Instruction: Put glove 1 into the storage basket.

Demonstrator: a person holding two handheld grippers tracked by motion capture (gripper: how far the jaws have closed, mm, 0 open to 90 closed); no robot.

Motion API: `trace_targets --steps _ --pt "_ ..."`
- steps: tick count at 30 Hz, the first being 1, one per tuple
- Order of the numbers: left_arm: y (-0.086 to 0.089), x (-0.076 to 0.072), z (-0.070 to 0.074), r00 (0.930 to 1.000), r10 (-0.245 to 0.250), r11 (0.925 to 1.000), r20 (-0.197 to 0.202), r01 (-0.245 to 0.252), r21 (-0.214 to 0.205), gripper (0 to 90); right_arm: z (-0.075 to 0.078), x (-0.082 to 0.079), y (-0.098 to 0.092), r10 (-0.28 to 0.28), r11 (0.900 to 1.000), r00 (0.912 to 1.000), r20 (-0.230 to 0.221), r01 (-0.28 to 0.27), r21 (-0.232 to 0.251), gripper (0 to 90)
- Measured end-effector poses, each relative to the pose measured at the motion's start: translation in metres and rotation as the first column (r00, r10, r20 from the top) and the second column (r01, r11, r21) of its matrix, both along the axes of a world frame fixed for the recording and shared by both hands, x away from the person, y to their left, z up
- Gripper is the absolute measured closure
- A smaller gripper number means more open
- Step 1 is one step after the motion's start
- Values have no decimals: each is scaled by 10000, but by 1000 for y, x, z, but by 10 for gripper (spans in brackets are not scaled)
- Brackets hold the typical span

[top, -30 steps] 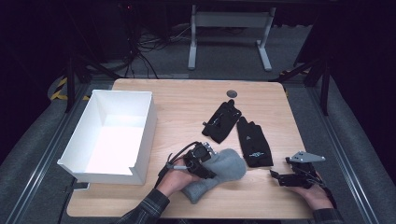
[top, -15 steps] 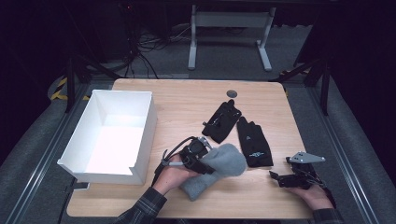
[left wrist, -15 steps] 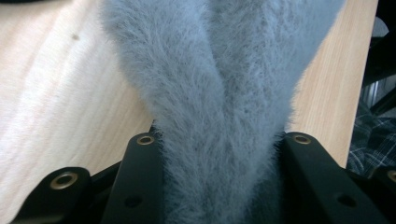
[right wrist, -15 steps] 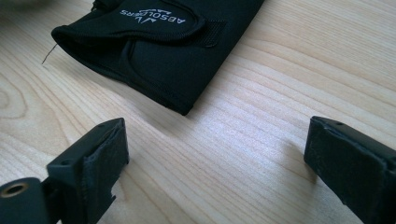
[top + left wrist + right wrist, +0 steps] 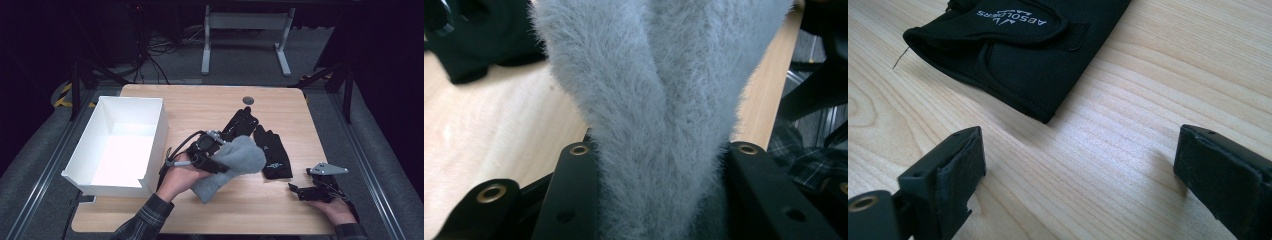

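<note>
We see a wooden desk [image 5: 200,105] with rounded corners and a small round dark disc [image 5: 247,100] set in its top near the far edge. On its left part stands a white open box [image 5: 150,145], rectangular, its inside bare. Right of the middle lie two black gloves: one black glove [image 5: 272,152] flat with its fingers pointing away from us, the other glove [image 5: 240,122] slanted just beside it. Beyond the desk we see a grey metal frame [image 5: 245,35] on the dark floor [image 5: 380,165], and tangled cables [image 5: 150,45] to its left.
</note>
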State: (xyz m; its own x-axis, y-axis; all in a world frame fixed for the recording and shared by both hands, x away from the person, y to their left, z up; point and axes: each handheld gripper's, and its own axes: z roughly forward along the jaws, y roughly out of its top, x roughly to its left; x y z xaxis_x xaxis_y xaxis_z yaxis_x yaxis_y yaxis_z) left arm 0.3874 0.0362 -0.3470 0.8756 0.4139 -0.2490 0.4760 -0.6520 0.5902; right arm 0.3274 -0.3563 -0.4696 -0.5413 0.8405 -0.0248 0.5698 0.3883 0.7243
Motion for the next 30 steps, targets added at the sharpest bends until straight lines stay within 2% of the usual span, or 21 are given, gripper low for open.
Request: trace_targets --steps 5,6,7,10,12,15,16,17,24,28,30 --pt "9 2 25 9994 205 9998 281 -204 -55 649 0 0 0 -2 10000 10000 0 2 0 68" --pt "15 3 36 9991 253 9997 350 -252 -28 649 0 0 0 -1 10000 10000 -2 1 -2 68" --pt "15 3 36 9991 253 9997 350 -252 -28 649 0 0 0 -1 10000 10000 -2 1 -2 68" --pt "30 4 58 9966 548 9985 611 -550 17 648 0 0 0 0 10000 10000 -1 0 -2 68" --pt "35 4 63 9958 644 9979 652 -648 44 648 0 0 0 1 10000 10000 -2 -1 -2 68" --pt "48 6 74 9930 882 9961 783 -885 7 648 0 0 0 -2 10000 10000 -2 2 -1 68" --pt "61 7 83 9902 1099 9939 861 -1095 -94 648 0 0 0 -4 10000 10000 -4 4 -1 68" --pt "61 7 83 9902 1099 9939 861 -1095 -94 648 0 0 0 -4 10000 10000 -4 4 -1 68" --pt "106 12 101 9768 1830 9829 1114 -1795 -406 648 0 0 0 -2 10000 10000 1 2 0 68" --pt "134 15 105 9653 2360 9713 1123 -2307 -583 648 0 0 0 -3 10000 10000 -1 3 -1 68" --pt "150 16 104 9564 2711 9619 1082 -2651 -670 648 0 0 0 -4 10000 10000 -3 4 -1 68"
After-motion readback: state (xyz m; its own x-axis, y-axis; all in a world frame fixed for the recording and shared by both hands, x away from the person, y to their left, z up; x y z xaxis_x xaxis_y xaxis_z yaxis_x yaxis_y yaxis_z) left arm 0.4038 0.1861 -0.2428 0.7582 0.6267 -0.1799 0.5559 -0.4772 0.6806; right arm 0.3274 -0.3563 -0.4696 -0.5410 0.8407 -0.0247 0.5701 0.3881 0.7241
